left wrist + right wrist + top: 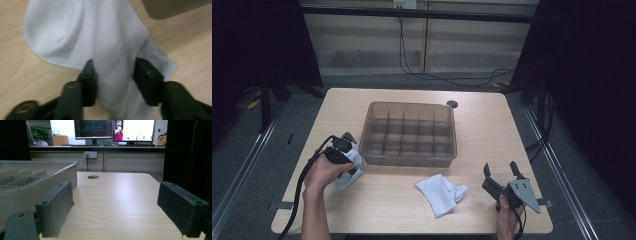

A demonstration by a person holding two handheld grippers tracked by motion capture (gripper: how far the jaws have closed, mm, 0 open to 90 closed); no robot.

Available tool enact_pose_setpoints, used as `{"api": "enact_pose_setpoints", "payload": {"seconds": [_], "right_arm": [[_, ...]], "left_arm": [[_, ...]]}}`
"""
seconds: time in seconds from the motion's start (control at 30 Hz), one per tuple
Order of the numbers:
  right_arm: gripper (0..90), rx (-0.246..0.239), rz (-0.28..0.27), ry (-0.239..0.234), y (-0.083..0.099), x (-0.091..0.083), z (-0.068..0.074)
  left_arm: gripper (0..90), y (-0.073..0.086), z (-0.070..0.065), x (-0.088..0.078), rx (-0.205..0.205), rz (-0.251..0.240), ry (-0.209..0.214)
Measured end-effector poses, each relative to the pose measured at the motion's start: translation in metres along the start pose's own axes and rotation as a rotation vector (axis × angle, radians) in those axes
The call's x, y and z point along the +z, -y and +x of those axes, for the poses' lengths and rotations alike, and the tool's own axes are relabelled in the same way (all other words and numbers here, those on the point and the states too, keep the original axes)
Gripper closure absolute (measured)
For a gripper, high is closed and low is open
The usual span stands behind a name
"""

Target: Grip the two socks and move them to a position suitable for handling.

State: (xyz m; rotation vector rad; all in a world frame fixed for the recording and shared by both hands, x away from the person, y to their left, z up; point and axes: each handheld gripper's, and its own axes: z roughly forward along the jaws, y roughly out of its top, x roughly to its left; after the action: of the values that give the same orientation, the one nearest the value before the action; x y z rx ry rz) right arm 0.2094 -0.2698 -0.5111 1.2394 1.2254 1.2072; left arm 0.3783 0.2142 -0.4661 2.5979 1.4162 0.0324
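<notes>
A white sock (100, 32) lies on the wooden table beside the bin's front left corner. My left gripper (113, 67) points down at it, and its two black pads press a raised fold of the cloth between them. From above, the left gripper (352, 165) and this sock (357, 159) sit at the table's left, under the person's hand. A second white sock (441, 192) lies flat near the front middle. My right gripper (500, 166) rests at the front right, open, nothing between its jaws; the right gripper (115, 205) faces the far edge.
A translucent grey bin (412, 104) with several divided compartments stands at the table's middle; its wall (37, 182) is just left of the right gripper. A round hole (452, 104) is in the tabletop behind the bin. Bare wood lies right of the bin.
</notes>
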Motion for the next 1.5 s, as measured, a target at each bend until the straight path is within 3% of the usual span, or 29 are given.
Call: {"api": "enact_pose_setpoints", "payload": {"seconds": [0.1, 0.23, 0.37, 0.53, 0.6, 0.7, 0.83, 1.1, 1.33, 1.5], "right_arm": [[12.9, 0.001, -0.002, 0.003, 0.000, 0.000, 0.000], [12.8, 0.000, -0.002, 0.002, 0.000, 0.000, 0.000], [12.9, 0.001, -0.001, 0.002, 0.000, 0.000, 0.000], [12.8, 0.001, 0.000, 0.002, 0.000, 0.000, 0.000], [12.8, 0.001, 0.000, 0.001, 0.000, 0.000, 0.000], [12.8, 0.000, -0.002, 0.003, 0.000, 0.000, 0.000], [12.9, 0.002, 0.000, 0.003, 0.000, 0.000, 0.000], [12.8, 0.001, -0.001, 0.005, 0.000, 0.000, 0.000], [12.9, 0.003, -0.001, 0.005, 0.000, 0.001, 0.000], [12.8, 0.002, 0.000, 0.006, 0.000, 0.001, 0.000]], "left_arm": [[66.9, 0.001, -0.002, -0.001, -0.002, -0.005, 0.015], [74.7, 0.001, -0.004, -0.001, -0.011, 0.003, 0.031], [76.0, 0.004, -0.001, -0.001, -0.040, 0.011, 0.062], [76.5, 0.007, -0.001, -0.004, -0.041, 0.014, 0.073], [76.4, 0.008, -0.002, -0.006, -0.023, 0.027, 0.077], [76.4, 0.012, -0.002, -0.011, -0.032, 0.020, 0.088], [76.5, 0.018, -0.004, -0.018, -0.015, 0.013, 0.095], [76.5, 0.032, -0.017, -0.039, -0.018, -0.042, 0.114], [76.1, 0.044, -0.036, -0.052, 0.032, -0.069, 0.136], [75.4, 0.046, -0.057, -0.058, 0.118, -0.085, 0.149]]}}
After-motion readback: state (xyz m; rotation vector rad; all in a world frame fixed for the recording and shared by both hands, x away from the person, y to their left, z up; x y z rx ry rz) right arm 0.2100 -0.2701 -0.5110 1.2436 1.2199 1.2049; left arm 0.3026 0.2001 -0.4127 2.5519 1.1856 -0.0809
